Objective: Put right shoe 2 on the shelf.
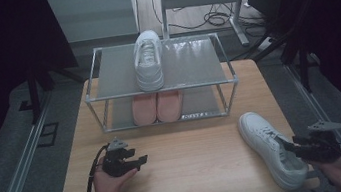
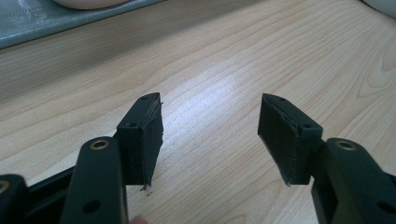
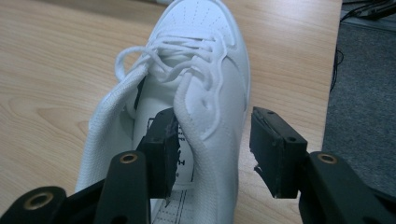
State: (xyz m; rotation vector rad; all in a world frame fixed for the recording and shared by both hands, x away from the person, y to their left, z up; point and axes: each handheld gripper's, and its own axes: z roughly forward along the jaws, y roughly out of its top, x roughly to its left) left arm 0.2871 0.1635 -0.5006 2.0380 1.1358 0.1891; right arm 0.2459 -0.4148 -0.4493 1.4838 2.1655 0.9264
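- Wooden counter point(image 1: 193, 163) carries everything; it is light brown with a grain.
- On the left side, the left gripper point(image 1: 137, 160) sits in a hand point(image 1: 107, 183) low over the wood. In the left gripper view its jaws are spread wide with bare wood between them.
- In the middle, at the far side, stands a metal shoe rack point(image 1: 105, 80) with two grey shelves.
- A white shoe on the rack point(image 1: 148, 58) sits on the top shelf, toe pointing away.
- A pair of pink shoes point(image 1: 156, 107) sits side by side on the bottom shelf.
- On the right side, a second white shoe point(image 1: 266, 145) lies on the counter near the front edge, toe pointing toward the rack.
- The right gripper point(image 1: 286, 146) is at that shoe's heel end. In the right gripper view one jaw is inside the shoe's opening and the other is outside, with the shoe's side wall between them. The jaws are spread and the outer one does not touch the wall.
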